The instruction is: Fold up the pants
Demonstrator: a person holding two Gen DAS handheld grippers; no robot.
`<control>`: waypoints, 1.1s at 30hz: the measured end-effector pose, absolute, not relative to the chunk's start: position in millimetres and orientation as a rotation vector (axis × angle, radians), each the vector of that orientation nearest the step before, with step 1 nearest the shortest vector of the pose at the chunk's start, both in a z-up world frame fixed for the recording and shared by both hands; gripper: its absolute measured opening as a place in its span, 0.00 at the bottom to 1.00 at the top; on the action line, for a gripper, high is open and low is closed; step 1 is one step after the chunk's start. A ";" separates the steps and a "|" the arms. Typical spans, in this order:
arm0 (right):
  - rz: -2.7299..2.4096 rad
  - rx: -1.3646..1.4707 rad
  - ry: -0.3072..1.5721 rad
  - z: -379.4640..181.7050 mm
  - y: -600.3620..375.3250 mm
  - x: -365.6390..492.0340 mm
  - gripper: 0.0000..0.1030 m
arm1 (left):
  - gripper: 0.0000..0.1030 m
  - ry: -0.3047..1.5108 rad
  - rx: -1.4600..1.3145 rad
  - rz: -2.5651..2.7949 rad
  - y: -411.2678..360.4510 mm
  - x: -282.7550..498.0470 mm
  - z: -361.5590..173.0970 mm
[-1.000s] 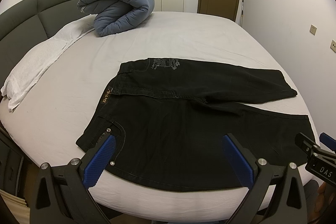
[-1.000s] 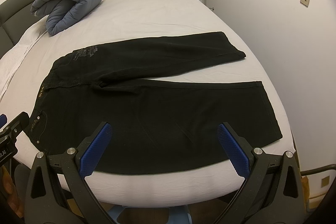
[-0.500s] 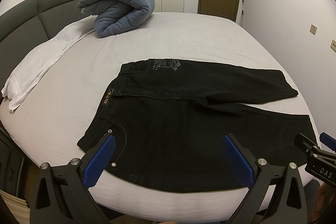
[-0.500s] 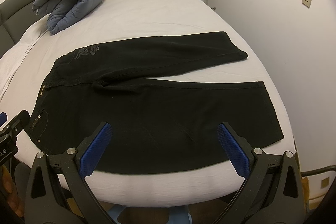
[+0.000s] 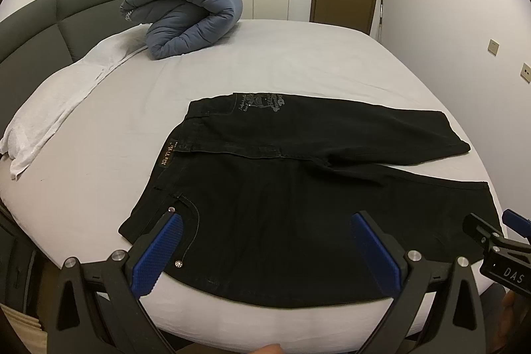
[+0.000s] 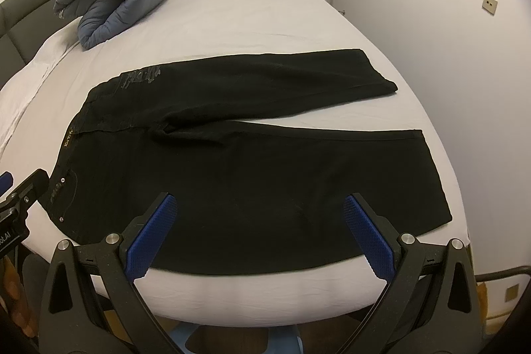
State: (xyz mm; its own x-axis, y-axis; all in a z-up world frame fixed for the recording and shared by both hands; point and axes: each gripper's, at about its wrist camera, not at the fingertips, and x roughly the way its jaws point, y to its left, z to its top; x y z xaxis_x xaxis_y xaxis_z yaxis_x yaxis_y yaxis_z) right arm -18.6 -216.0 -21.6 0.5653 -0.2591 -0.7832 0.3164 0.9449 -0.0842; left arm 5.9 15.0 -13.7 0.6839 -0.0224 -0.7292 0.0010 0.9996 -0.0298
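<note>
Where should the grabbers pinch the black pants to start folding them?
Probably the near edge of the pants, coming in low from the bed's front side. The left gripper sits by the waistband corner, the right gripper nearer the hem corner. Both legs lie flat, so those thin edges pinch easily.

Black pants [image 5: 298, 188] lay spread flat across the near part of the bed, waistband to the left, both legs stretched to the right and parted in a narrow V. Bore a grey printed design near the far waistband and small metal rivets at the near pocket.
</note>
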 end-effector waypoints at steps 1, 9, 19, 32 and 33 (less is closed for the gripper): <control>-0.337 0.067 0.912 -22.4 -215.3 -17.6 0.99 | 1.00 0.817 -0.029 -0.014 16.4 7.0 -13.9; -0.314 0.054 0.935 -30.8 -213.3 -1.5 0.99 | 1.00 0.788 -0.081 -0.047 32.8 25.1 -13.4; -0.076 0.009 0.869 -17.5 -229.0 51.1 0.99 | 1.00 0.827 0.003 -0.175 50.9 125.0 -8.9; 0.260 0.019 0.926 -43.7 -298.3 138.0 0.73 | 1.00 0.937 0.410 -0.306 52.2 347.7 -50.0; 0.276 0.011 0.932 -47.2 -301.3 143.8 0.73 | 1.00 0.957 0.432 -0.319 50.5 360.4 -58.6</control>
